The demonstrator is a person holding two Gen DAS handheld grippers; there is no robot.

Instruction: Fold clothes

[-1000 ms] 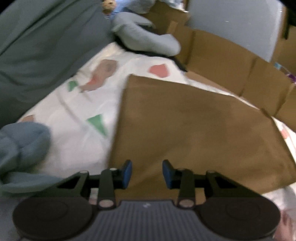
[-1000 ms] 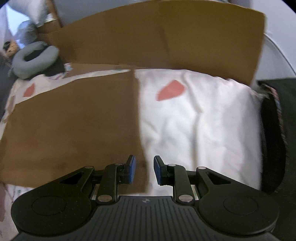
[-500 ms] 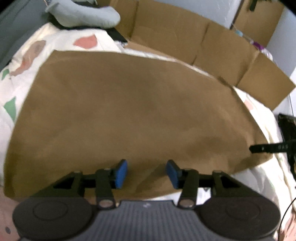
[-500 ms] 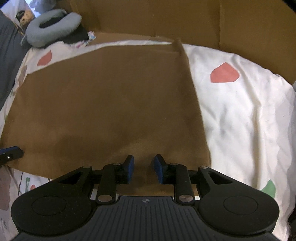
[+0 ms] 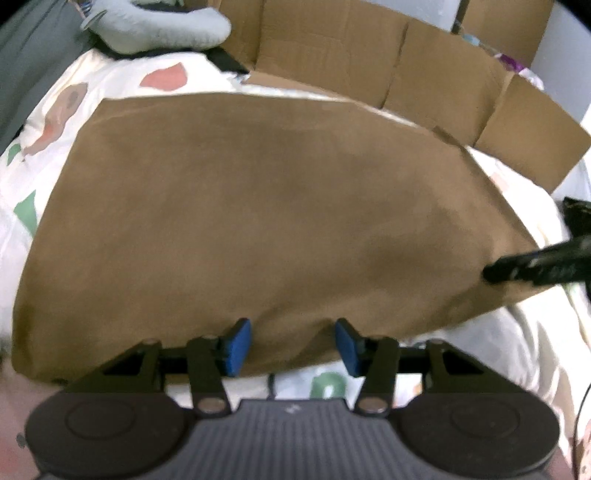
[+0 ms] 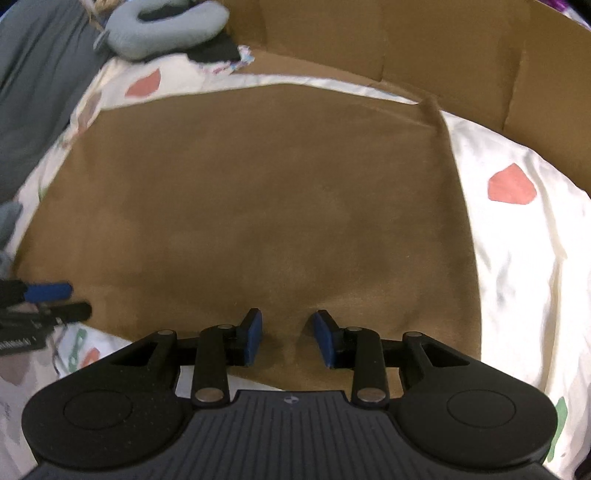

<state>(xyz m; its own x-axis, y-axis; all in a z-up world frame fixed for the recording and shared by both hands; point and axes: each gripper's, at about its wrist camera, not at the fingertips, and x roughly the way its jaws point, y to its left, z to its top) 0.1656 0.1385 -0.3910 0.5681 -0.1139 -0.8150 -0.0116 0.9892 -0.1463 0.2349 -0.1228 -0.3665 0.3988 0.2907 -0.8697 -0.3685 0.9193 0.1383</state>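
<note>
2 open jaws straddle the brown cloth's (image 5: 266, 206) near edge.

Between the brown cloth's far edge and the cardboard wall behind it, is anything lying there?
In the right wrist view only a bare strip of patterned sheet separates the brown cloth from the cardboard wall.

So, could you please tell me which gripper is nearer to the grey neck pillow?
Left. The left gripper is at the near edge of the cloth, on the side of the pillow; the right gripper is farther along that edge.
</note>
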